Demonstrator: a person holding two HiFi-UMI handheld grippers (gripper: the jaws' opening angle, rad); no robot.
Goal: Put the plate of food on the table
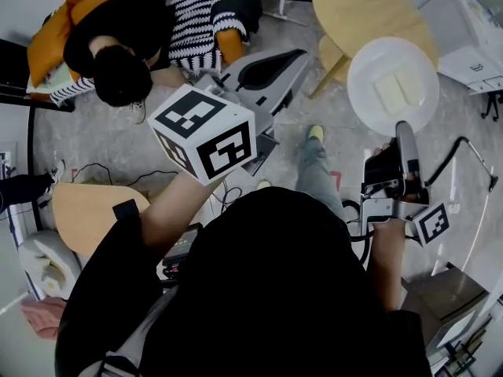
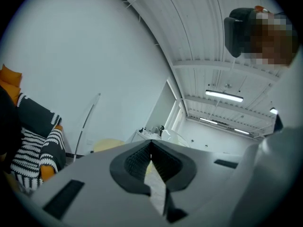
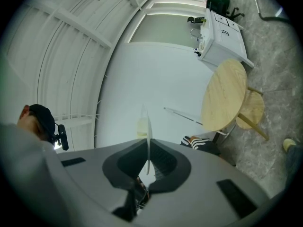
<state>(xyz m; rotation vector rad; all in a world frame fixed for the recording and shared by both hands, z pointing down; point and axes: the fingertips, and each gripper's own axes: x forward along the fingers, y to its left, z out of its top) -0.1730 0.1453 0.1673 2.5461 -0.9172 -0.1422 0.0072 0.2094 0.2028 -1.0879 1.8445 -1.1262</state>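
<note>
A white plate carrying a pale square slab of food hangs in the air beside the round wooden table, its rim overlapping the table's near edge. My right gripper is shut on the plate's near rim. In the right gripper view the plate shows edge-on between the jaws of the right gripper, and the table lies ahead to the right. My left gripper is raised left of the plate, shut and holding nothing. The left gripper points at a white wall and ceiling.
A wooden stool stands under the table. A person sits on an orange seat with a striped cushion at the upper left. A white cabinet stands right of the table. A small wooden table is at my left.
</note>
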